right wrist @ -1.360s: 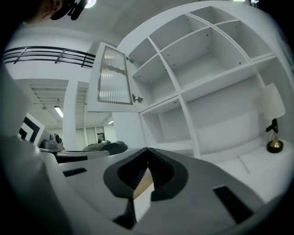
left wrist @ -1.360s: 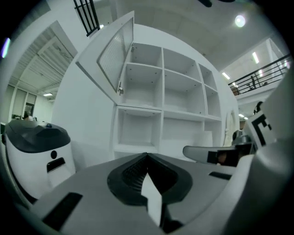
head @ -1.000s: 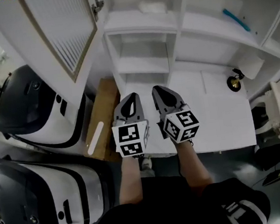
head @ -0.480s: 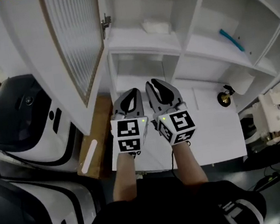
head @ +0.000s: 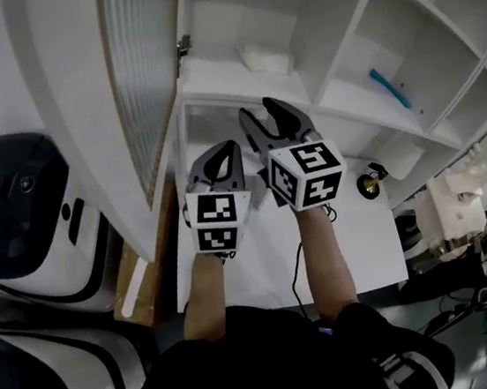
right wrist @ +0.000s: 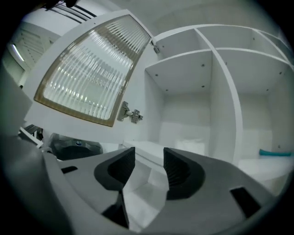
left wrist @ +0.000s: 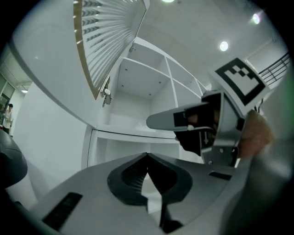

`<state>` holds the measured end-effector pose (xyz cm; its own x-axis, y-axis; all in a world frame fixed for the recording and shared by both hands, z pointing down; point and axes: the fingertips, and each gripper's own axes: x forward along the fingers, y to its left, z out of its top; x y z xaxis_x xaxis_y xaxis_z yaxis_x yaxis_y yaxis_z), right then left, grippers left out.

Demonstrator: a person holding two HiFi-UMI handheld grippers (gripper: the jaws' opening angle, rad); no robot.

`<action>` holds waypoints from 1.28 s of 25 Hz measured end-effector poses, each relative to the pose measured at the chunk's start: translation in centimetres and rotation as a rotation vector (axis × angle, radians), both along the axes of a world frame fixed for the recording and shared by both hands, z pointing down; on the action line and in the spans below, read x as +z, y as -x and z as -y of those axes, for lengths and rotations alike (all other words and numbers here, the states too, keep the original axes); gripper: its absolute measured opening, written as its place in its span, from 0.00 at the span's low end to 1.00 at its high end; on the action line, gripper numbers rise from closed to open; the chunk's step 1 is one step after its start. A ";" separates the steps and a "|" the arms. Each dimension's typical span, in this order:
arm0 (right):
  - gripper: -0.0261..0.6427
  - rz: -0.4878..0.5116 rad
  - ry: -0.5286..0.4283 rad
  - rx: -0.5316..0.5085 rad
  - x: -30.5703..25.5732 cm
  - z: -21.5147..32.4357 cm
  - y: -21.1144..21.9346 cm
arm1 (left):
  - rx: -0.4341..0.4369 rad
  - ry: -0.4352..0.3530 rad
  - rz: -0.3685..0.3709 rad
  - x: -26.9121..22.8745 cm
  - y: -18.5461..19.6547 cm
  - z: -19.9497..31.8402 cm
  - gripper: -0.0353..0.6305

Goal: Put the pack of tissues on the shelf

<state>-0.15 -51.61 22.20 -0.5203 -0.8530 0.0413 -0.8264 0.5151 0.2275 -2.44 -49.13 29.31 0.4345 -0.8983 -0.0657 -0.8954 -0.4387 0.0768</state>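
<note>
This is looking like a robotics lab or test studio dressed up as a room, not a lived-in home: a plain white shelf unit [head: 211,82] is standing over a white table [head: 357,245], with its ribbed-glass door [head: 144,78] hanging open. Left of the shelf unit, bulky black-and-white machines [head: 24,218] are crowding the floor, and to its right cables [head: 471,301] are trailing beside white gear [head: 453,197]. Above the shelf unit, round lights [left wrist: 223,45] are shining from a high ceiling.
</note>
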 end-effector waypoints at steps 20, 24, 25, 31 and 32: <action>0.31 -0.236 0.111 0.175 -3.4 12.3 -1.4 | -0.021 0.022 -0.001 0.7 2.3 4.4 0.07; 0.31 -0.305 0.128 0.197 -3.1 13.4 -1.5 | -0.012 0.020 0.004 0.6 1.9 4.3 0.07; 0.31 -0.337 0.130 0.212 -2.8 13.7 -1.6 | -0.008 0.019 0.006 0.6 1.8 4.2 0.07; 0.15 -0.467 0.170 0.238 -1.1 14.2 -1.9 | -0.011 0.022 0.009 0.8 1.8 4.2 0.07; 0.14 -0.477 0.163 0.247 -1.2 14.2 -2.1 | -0.013 0.021 0.008 0.7 1.9 4.2 0.07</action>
